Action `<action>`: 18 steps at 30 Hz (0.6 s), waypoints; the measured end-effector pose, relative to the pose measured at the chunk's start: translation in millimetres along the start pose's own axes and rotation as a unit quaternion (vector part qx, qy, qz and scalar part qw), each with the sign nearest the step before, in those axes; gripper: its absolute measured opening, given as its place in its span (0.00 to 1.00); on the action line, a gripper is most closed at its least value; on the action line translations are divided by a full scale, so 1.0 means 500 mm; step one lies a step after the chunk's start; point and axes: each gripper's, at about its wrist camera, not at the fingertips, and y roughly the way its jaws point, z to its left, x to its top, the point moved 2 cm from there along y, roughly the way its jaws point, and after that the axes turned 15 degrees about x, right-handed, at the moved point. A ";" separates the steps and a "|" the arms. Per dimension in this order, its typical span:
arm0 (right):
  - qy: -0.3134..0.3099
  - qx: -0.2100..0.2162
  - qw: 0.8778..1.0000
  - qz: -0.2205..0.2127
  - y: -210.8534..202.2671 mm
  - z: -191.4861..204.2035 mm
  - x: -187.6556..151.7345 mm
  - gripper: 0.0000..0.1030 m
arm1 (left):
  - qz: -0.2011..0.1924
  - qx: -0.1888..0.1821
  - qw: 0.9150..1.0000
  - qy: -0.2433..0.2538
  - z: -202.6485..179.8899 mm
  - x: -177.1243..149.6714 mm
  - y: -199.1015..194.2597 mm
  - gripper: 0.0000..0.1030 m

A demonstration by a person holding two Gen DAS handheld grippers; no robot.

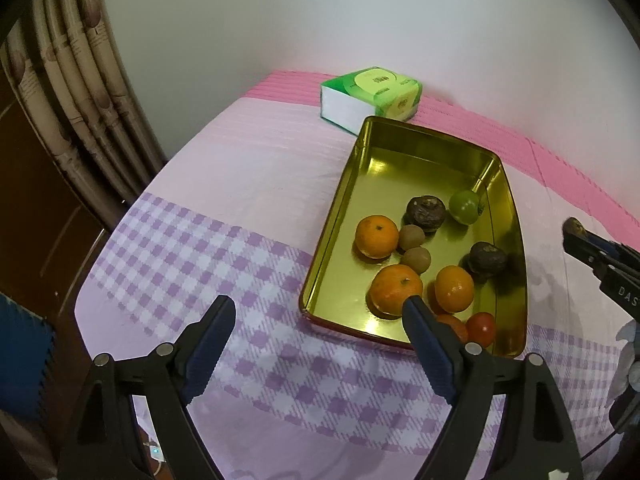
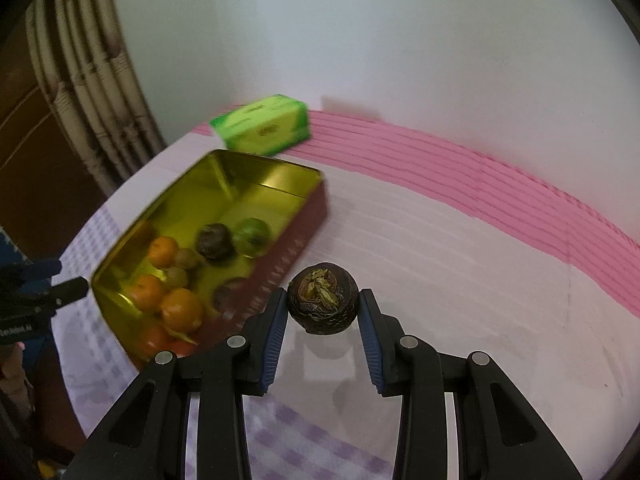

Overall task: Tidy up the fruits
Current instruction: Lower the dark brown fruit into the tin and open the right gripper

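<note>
A gold tin tray [image 1: 516, 240] holds several fruits: oranges [image 1: 377, 237], two small kiwis [image 1: 412, 237], two dark mangosteens [image 1: 426, 208], a green fruit [image 1: 464, 206] and red tomatoes [image 1: 481, 328]. My left gripper [image 1: 320, 308] is open and empty, its right finger over the tray's near corner. In the right wrist view my right gripper [image 2: 323, 302] is shut on a dark mangosteen [image 2: 323, 306], held just right of the tray [image 2: 296, 240]. The right gripper's tip also shows in the left wrist view [image 1: 576, 232].
A green tissue box [image 1: 372, 96] stands behind the tray near the wall. The table wears a pink and purple checked cloth [image 1: 240, 184]. A curtain [image 1: 72, 80] hangs at the left. The left gripper also shows at the left of the right wrist view [image 2: 48, 284].
</note>
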 end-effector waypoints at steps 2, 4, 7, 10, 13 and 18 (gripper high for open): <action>-0.009 0.007 1.000 0.003 0.011 0.021 0.007 0.36 | 0.001 0.002 1.000 0.003 0.004 -0.003 -0.001 0.82; -0.016 0.013 1.000 0.005 0.022 0.040 0.012 0.36 | 0.001 0.002 1.000 0.003 0.007 -0.006 -0.003 0.82; -0.028 0.020 0.999 0.015 0.048 0.069 0.019 0.36 | 0.003 0.002 1.000 -0.002 0.014 -0.007 -0.003 0.82; -0.036 0.024 0.999 0.025 0.078 0.090 0.028 0.36 | 0.008 0.005 1.000 -0.008 0.021 -0.011 0.000 0.82; -0.043 0.023 0.998 0.031 0.099 0.103 0.033 0.36 | 0.007 0.018 1.000 -0.008 0.026 -0.012 0.002 0.82; -0.056 0.023 0.997 0.045 0.131 0.119 0.040 0.36 | 0.008 0.019 1.000 -0.011 0.030 -0.012 0.006 0.82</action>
